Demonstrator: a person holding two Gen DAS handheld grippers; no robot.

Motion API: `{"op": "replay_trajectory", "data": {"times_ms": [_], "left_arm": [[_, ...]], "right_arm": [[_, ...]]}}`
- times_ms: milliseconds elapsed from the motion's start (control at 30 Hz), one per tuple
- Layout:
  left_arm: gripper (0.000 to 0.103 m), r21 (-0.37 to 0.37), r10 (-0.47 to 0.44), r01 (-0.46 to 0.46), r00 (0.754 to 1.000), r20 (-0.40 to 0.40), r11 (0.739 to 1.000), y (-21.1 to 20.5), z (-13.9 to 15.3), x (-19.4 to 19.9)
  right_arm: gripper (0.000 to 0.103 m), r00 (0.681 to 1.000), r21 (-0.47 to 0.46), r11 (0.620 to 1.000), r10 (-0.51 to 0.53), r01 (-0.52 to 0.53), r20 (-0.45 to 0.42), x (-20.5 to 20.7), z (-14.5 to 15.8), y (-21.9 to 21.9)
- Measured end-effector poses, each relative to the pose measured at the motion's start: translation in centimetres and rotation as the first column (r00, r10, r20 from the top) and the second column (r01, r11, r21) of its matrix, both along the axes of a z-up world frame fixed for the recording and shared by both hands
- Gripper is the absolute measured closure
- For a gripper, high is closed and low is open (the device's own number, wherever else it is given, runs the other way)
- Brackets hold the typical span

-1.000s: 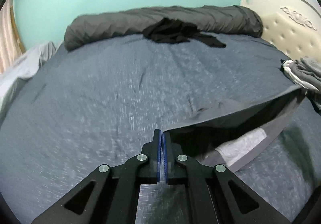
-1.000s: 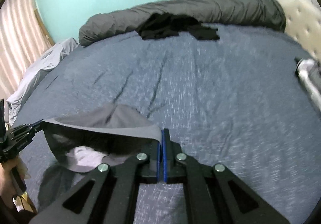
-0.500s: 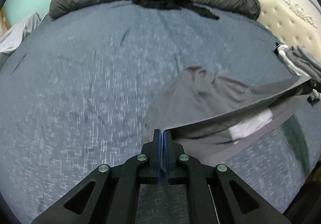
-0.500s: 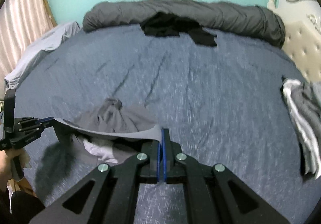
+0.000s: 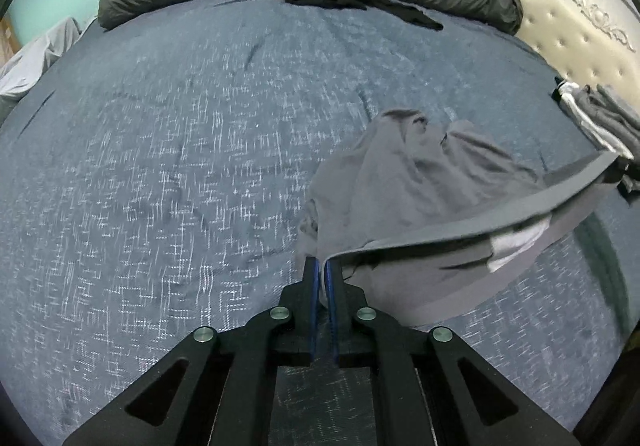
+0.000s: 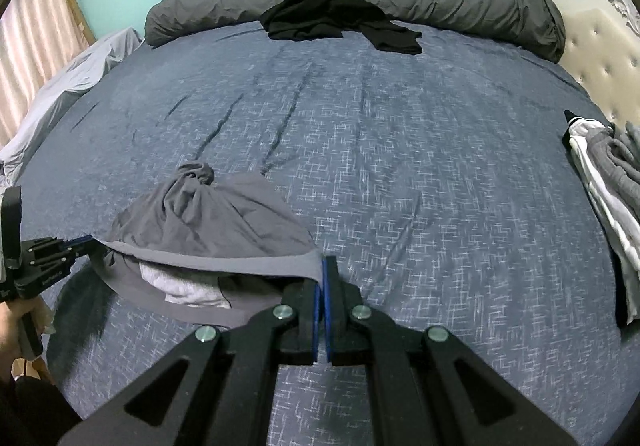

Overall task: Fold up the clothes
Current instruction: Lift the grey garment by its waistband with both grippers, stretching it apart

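A wide bed with a dark blue patterned sheet (image 6: 420,166) fills both views. The left gripper (image 5: 323,270) and the right gripper (image 6: 322,270) are both closed on the grey waistband of a grey cotton garment (image 6: 212,218), stretched sideways between them. Its body lies crumpled on the sheet, pointing away, ahead of the fingers.

Clothes pile (image 6: 608,182) cut off, frame edge.
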State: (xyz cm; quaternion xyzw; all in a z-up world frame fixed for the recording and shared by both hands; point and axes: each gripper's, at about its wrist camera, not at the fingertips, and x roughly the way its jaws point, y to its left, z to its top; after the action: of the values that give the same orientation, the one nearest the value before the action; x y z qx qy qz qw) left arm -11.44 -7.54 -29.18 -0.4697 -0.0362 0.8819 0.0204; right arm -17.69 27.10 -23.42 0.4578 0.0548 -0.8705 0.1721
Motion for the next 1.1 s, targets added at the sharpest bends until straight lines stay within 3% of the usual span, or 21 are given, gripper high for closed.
{"op": "replay_trajectory", "data": {"times_ms": [100,333,567,733,900,1100], "left_arm": [[0.101,-0.012,-0.011,0.011,1.0,-0.028,1.0,0.2,2.1,0.4],[0.101,-0.074,-0.048,0.039,0.99,-0.135,0.996,0.4,11.1,2.5],[0.101,-0.171,-0.111,0.073,0.969,-0.22,0.983,0.8,20.8,5.3],[0.101,-0.198,-0.154,0.104,0.955,-0.253,0.975,1.3,25.9,6.8],[0.101,-0.178,-0.194,0.151,0.947,-0.257,0.972,1.8,28.8,8.7],[0.101,-0.157,-0.232,0.202,0.949,-0.214,0.967,2.9,28.3,9.7]], "right_arm": [[0.102,1.0,-0.007,1.0,0.001,-0.001,-0.012,0.3,0.6,0.2],[0.102,0.998,-0.045,0.999,-0.002,-0.001,-0.058,1.3,5.3,1.4],[0.102,0.987,-0.066,0.997,0.031,-0.042,-0.155,4.3,14.0,1.9],[0.102,0.976,-0.084,0.995,0.036,-0.056,-0.214,6.6,20.3,2.8],[0.102,0.97,-0.084,0.994,0.041,-0.063,-0.24,8.6,24.2,3.9],[0.102,0.975,-0.103,0.992,0.051,-0.074,-0.215,10.7,25.1,5.3]]}}
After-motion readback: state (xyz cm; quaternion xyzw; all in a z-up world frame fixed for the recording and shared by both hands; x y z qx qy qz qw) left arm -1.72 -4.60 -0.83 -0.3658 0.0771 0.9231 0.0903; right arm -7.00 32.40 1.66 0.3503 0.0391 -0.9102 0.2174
